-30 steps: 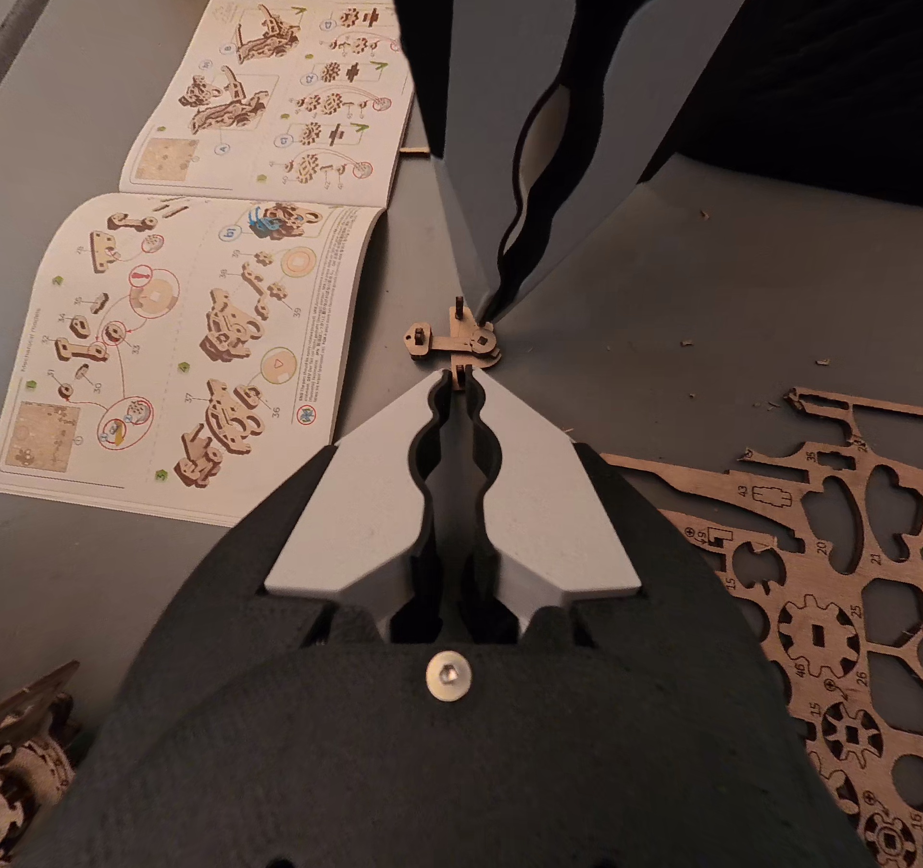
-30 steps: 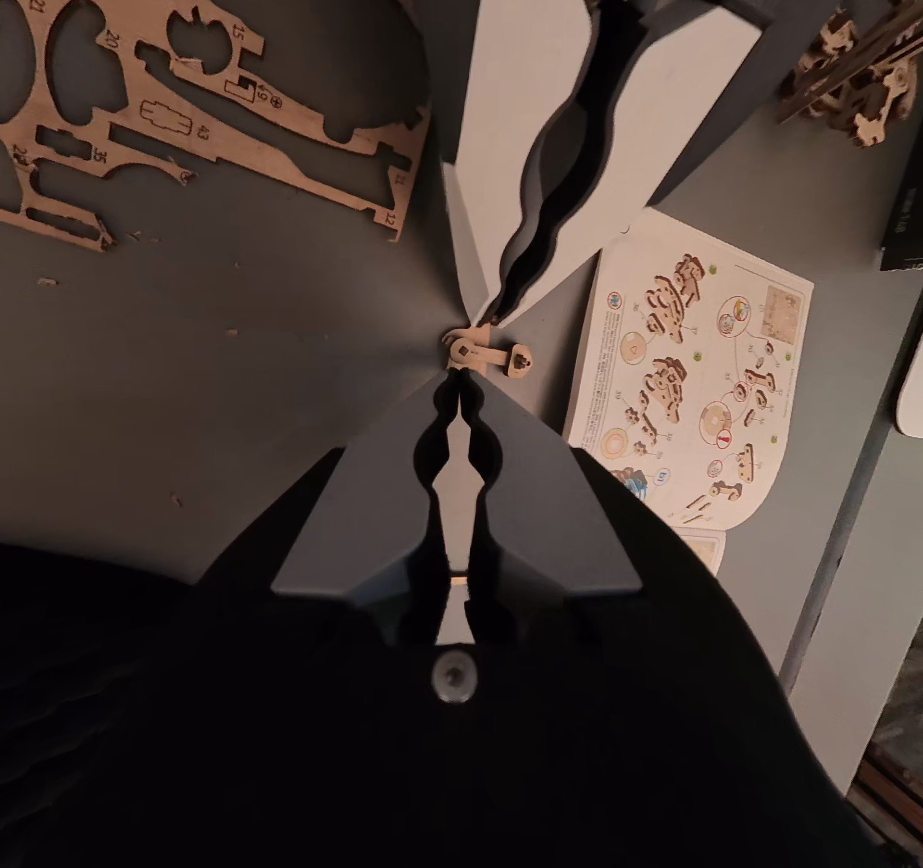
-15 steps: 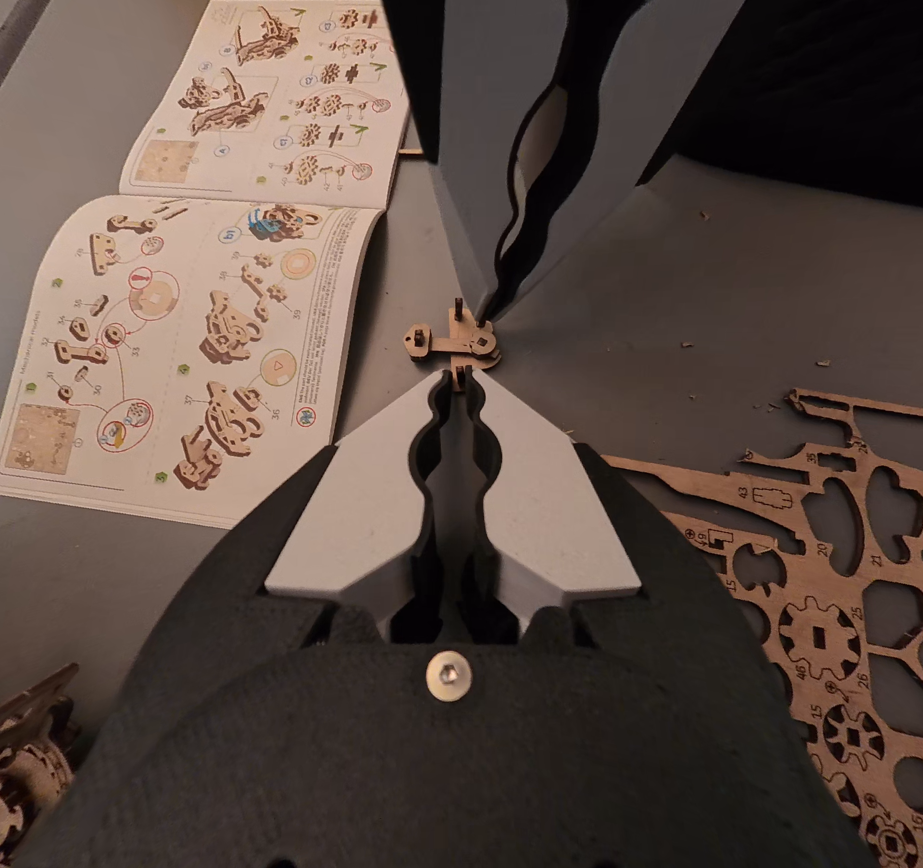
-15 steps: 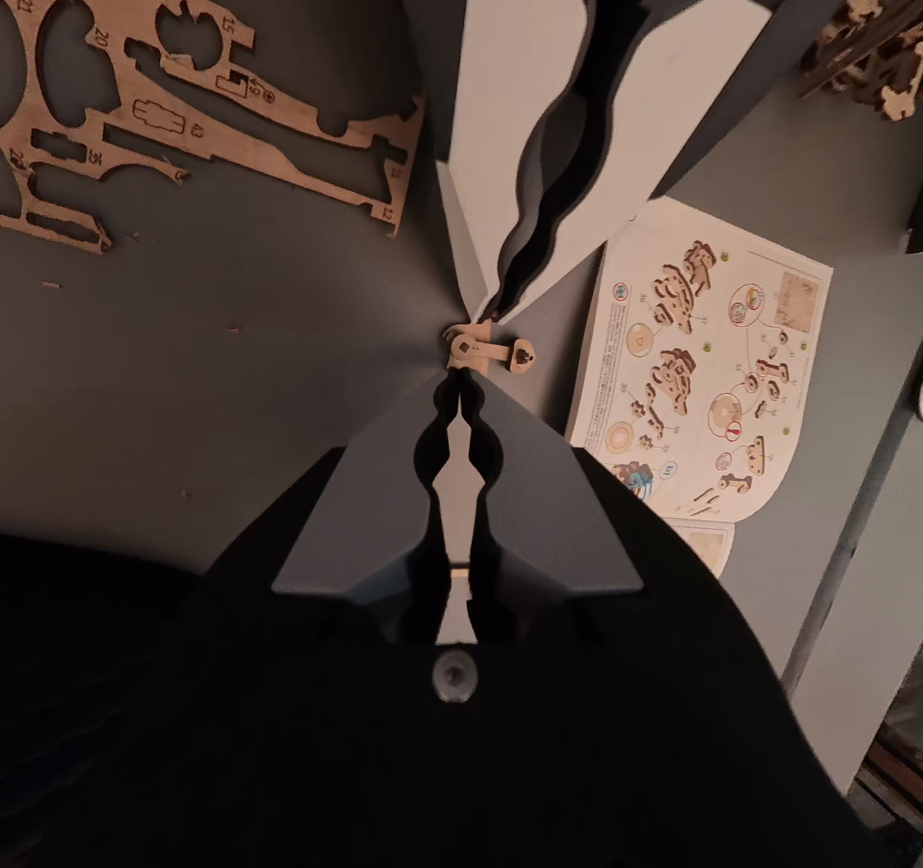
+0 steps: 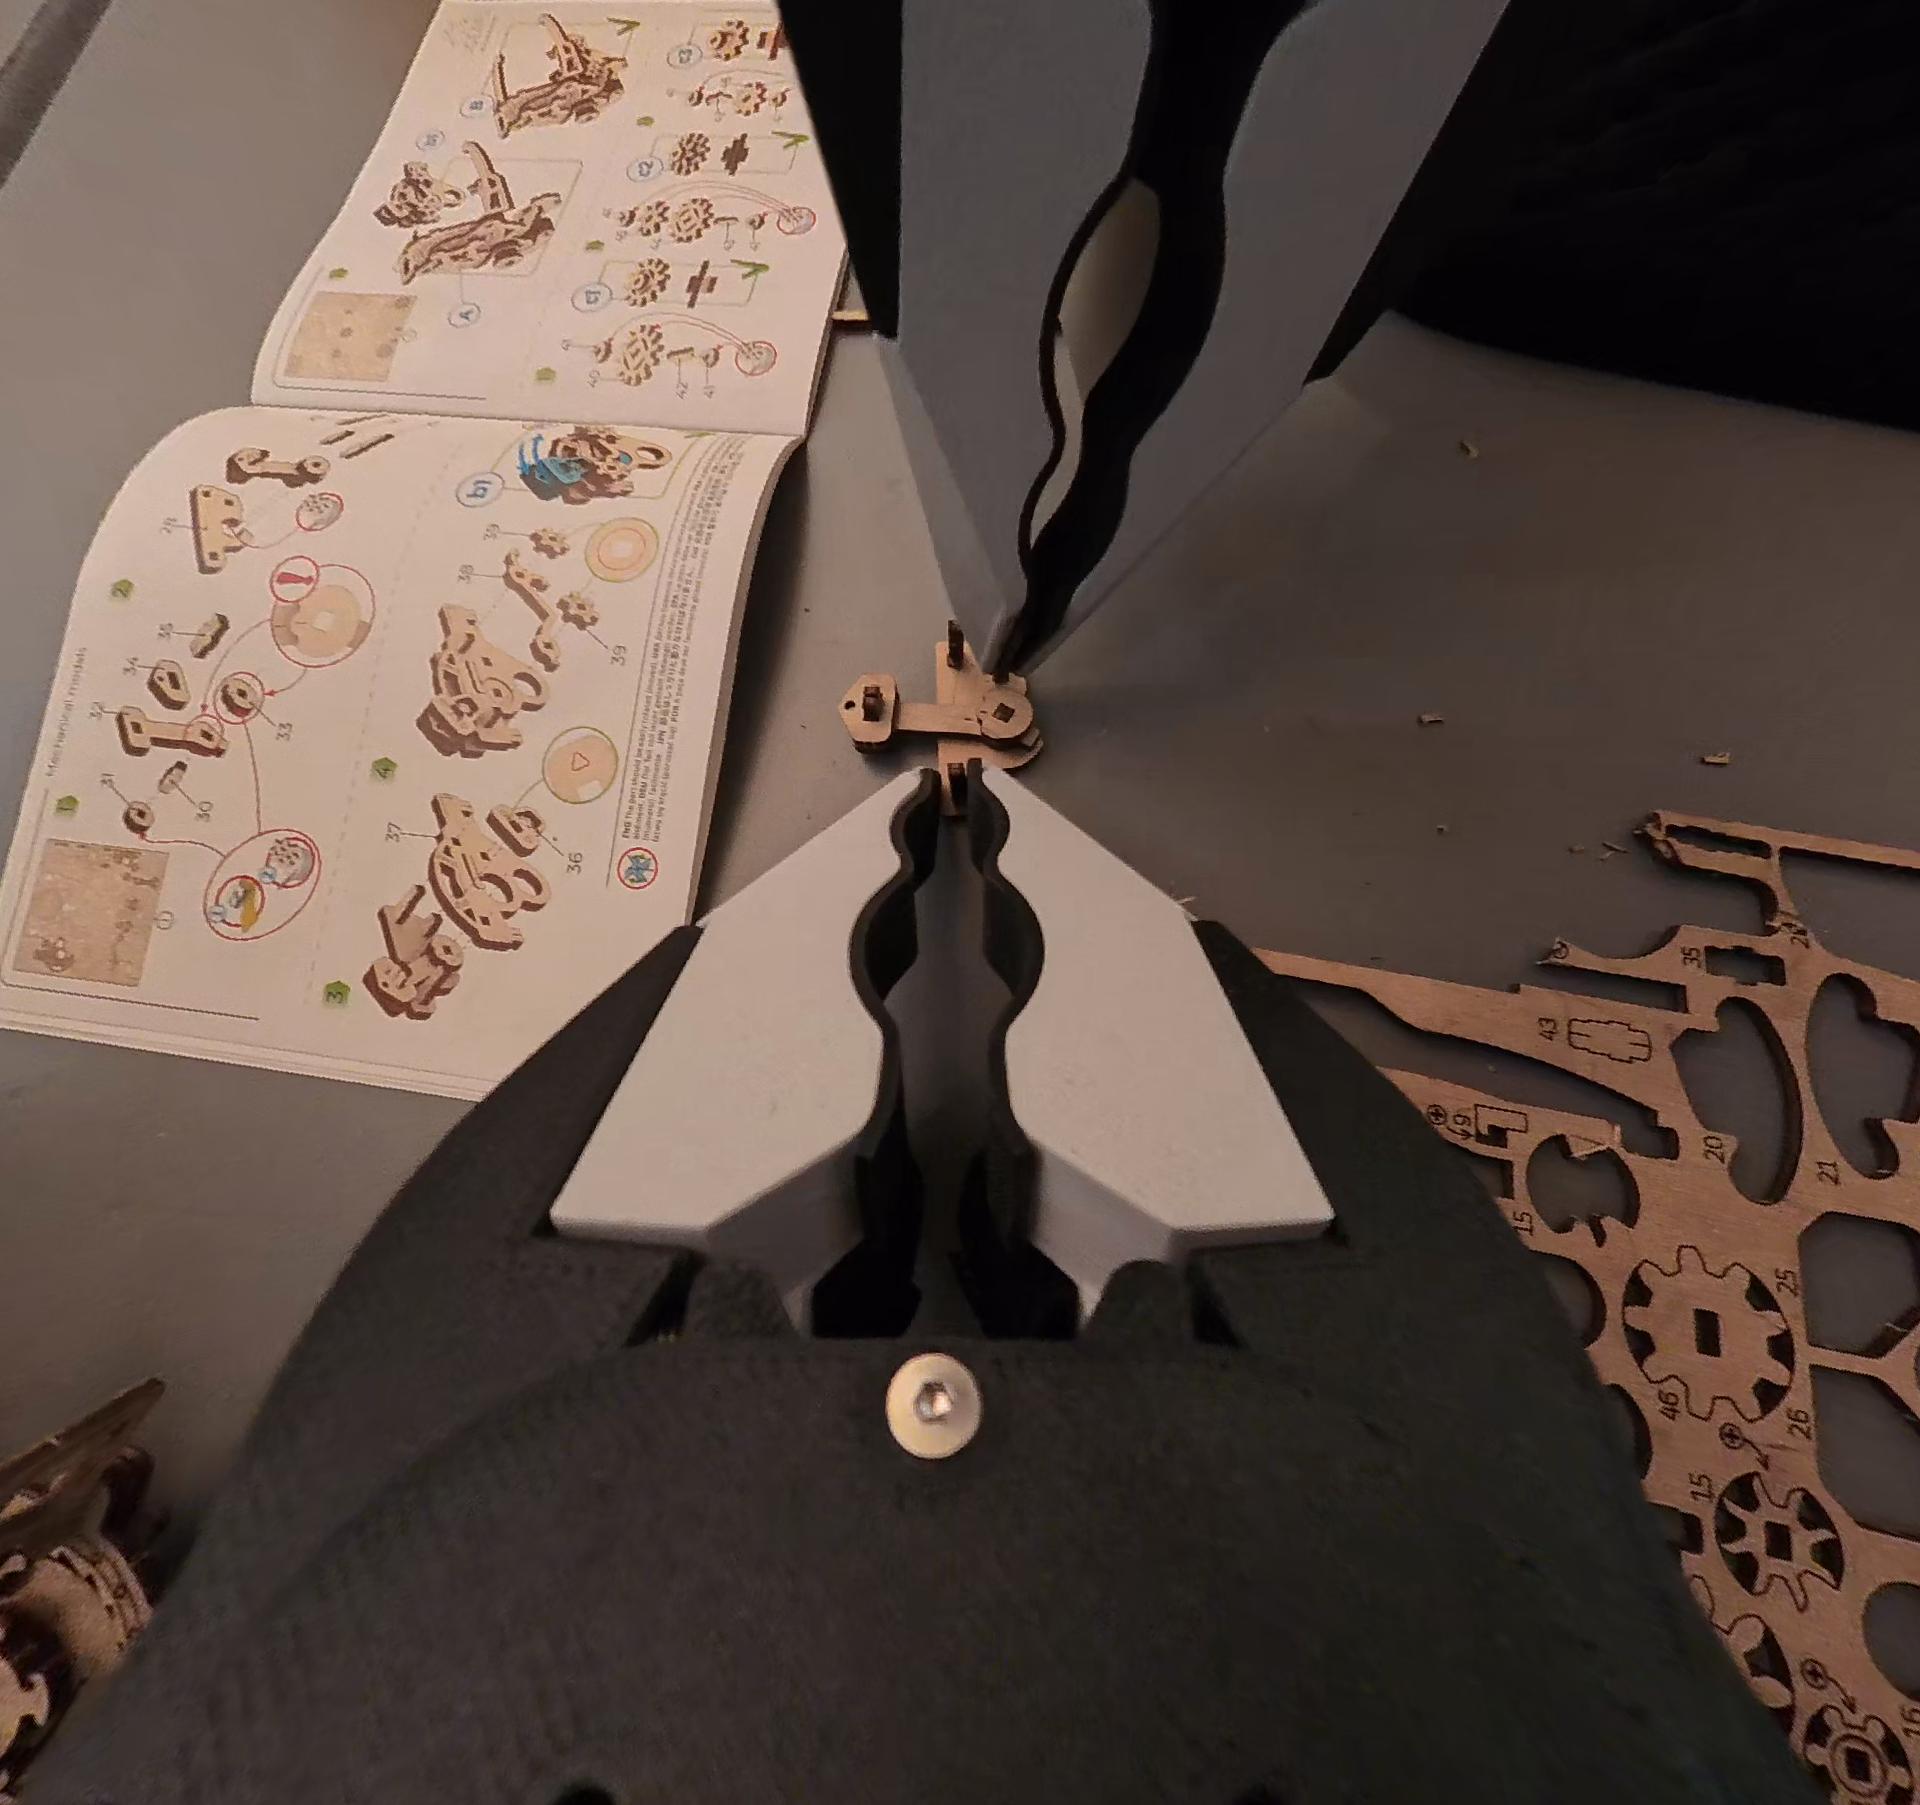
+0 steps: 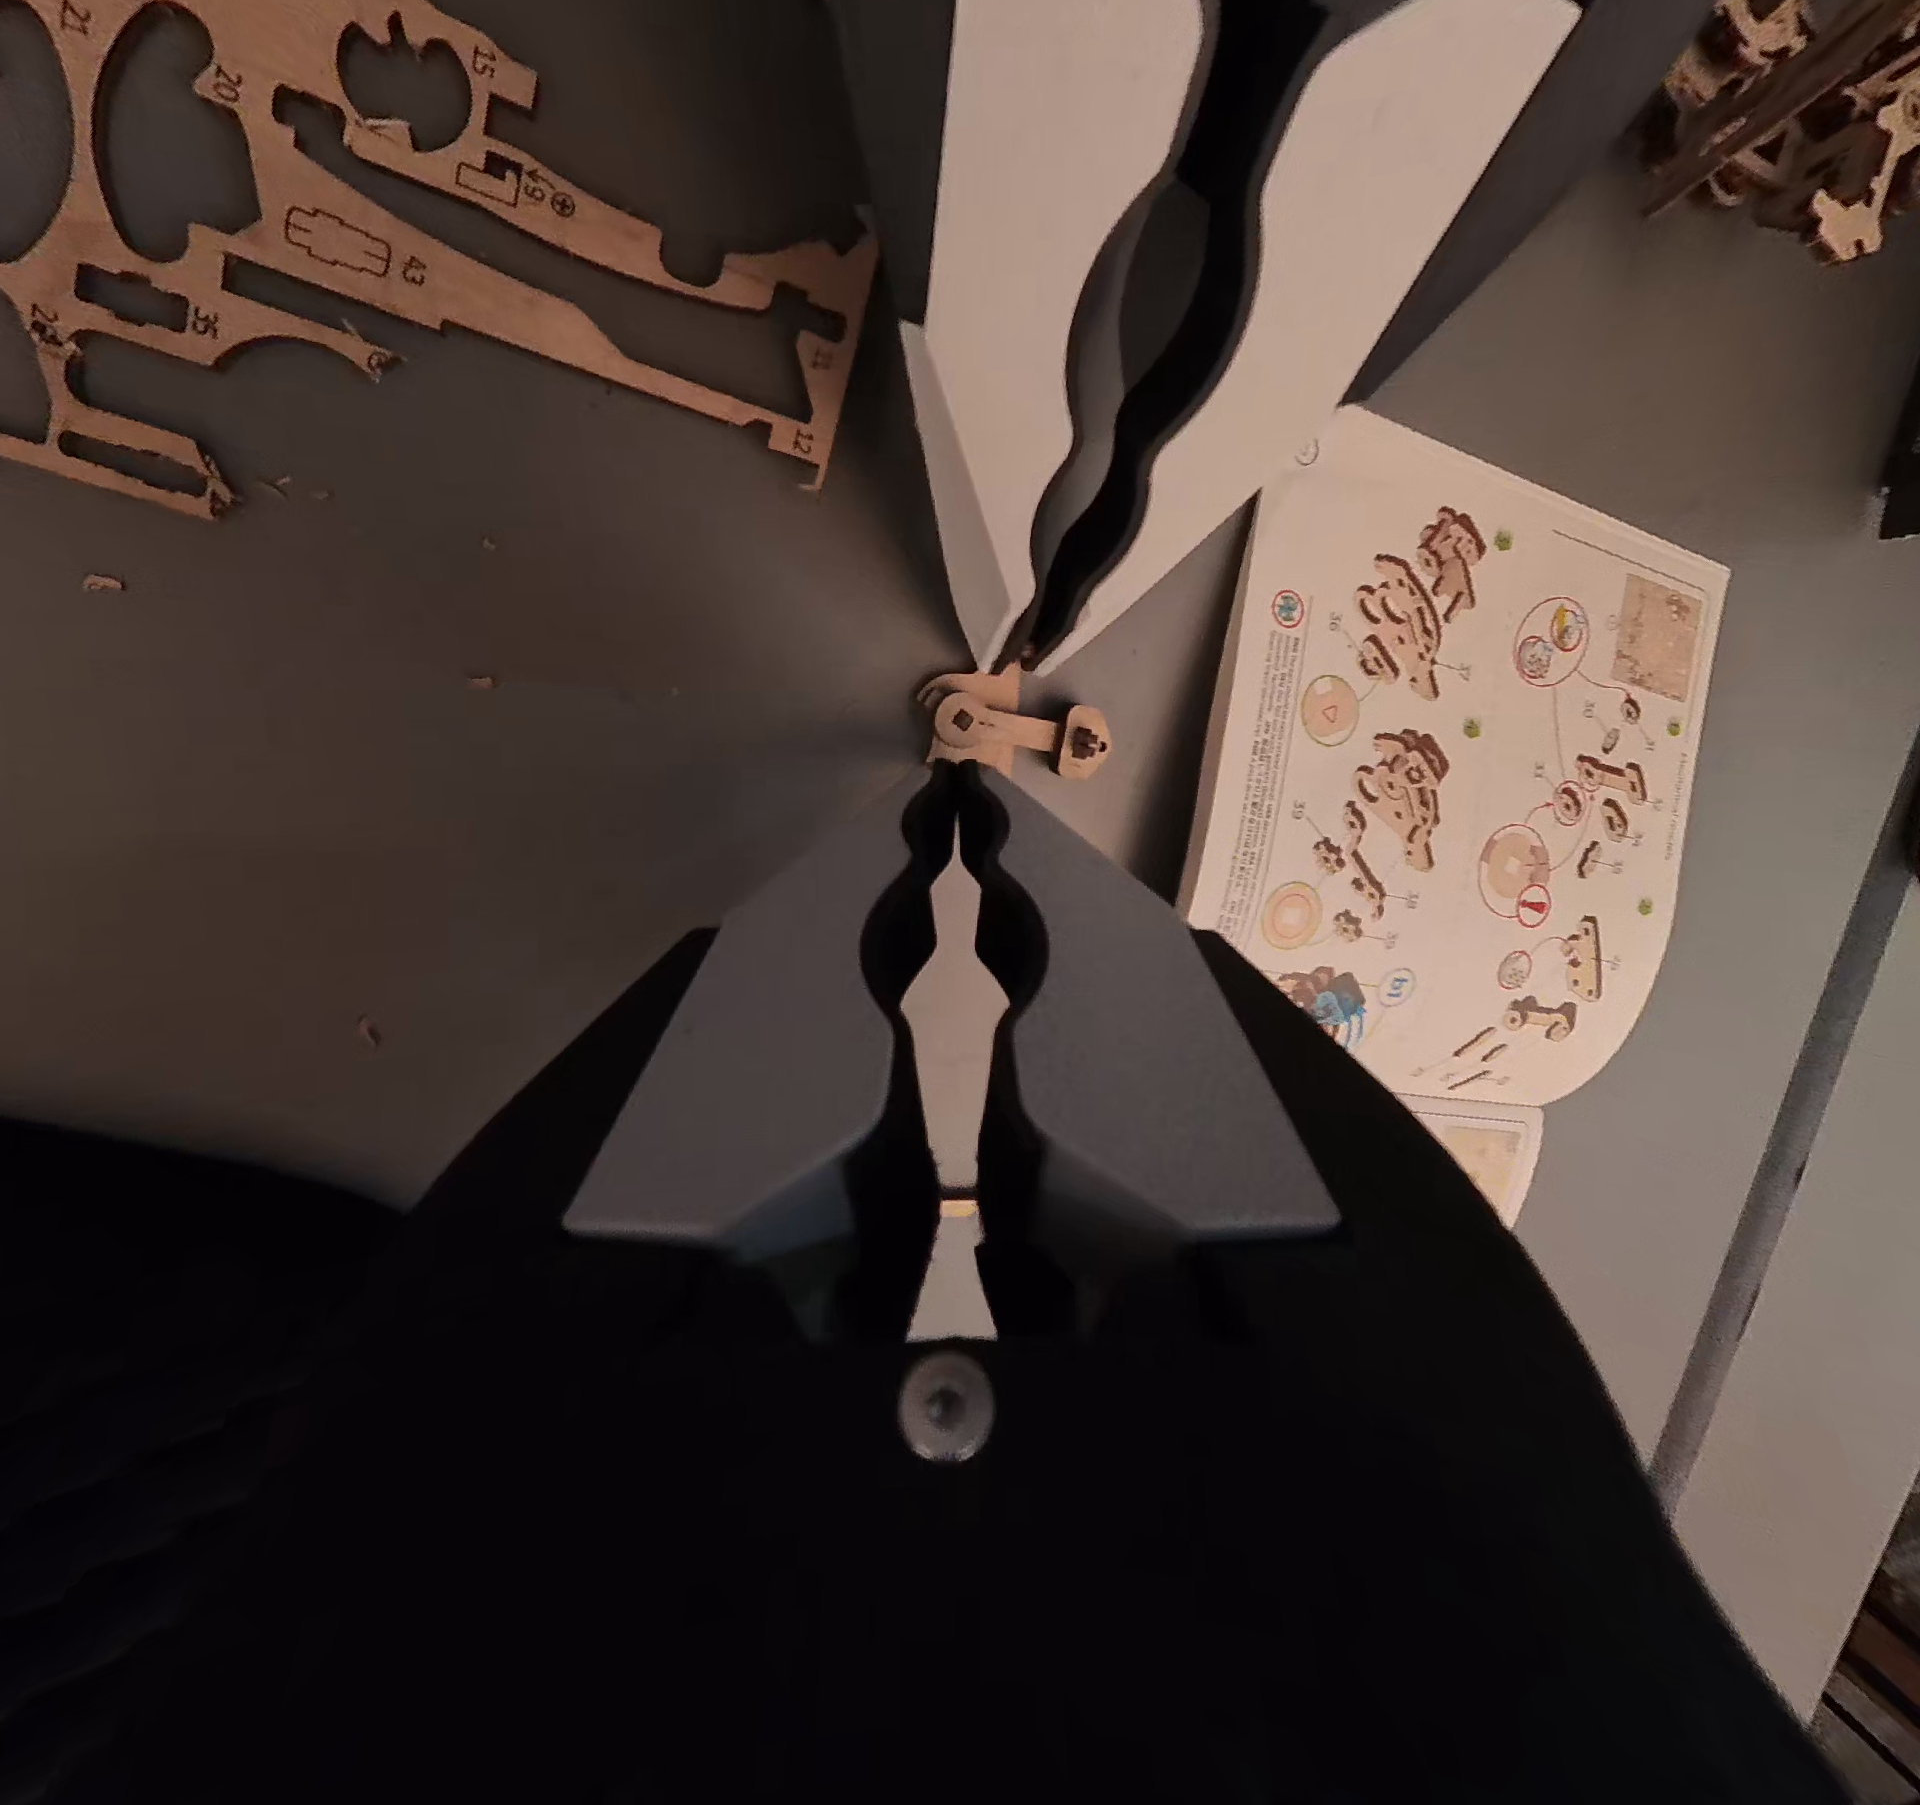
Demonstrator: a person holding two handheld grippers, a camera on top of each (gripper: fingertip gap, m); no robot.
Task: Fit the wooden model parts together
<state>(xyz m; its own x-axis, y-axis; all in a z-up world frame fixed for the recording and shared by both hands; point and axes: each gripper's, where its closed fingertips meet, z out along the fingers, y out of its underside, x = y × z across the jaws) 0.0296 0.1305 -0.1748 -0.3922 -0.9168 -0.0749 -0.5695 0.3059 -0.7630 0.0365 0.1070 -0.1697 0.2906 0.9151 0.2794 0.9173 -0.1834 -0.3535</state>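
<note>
A small wooden assembly (image 5: 935,713), a flat arm with a round hub and short pegs, hangs between both grippers above the grey table (image 5: 1455,664). My left gripper (image 5: 951,787) is shut on a tab at its near edge. My right gripper (image 5: 1010,659) comes in from the top of the left wrist view and pinches the hub end. In the right wrist view my right gripper (image 6: 956,775) is shut on the assembly (image 6: 997,729), and the left gripper (image 6: 1016,656) pinches it from the far side.
An open instruction booklet (image 5: 416,612) lies left of the assembly and also shows in the right wrist view (image 6: 1455,768). A laser-cut plywood sheet (image 5: 1714,1147) lies on the right. A part-built wooden model (image 5: 52,1568) stands at the near left. Black fabric (image 5: 1714,145) is at the back right. The grippers are tip to tip, or close to it. From either gripper's tips it is about 20 centimetres to the part-built wooden model (image 5: 52,1568).
Both grippers keep their hold on the assembly. The right wrist view has turned slightly, so the booklet and plywood sheet have drifted in it. The left wrist view is almost unchanged.
</note>
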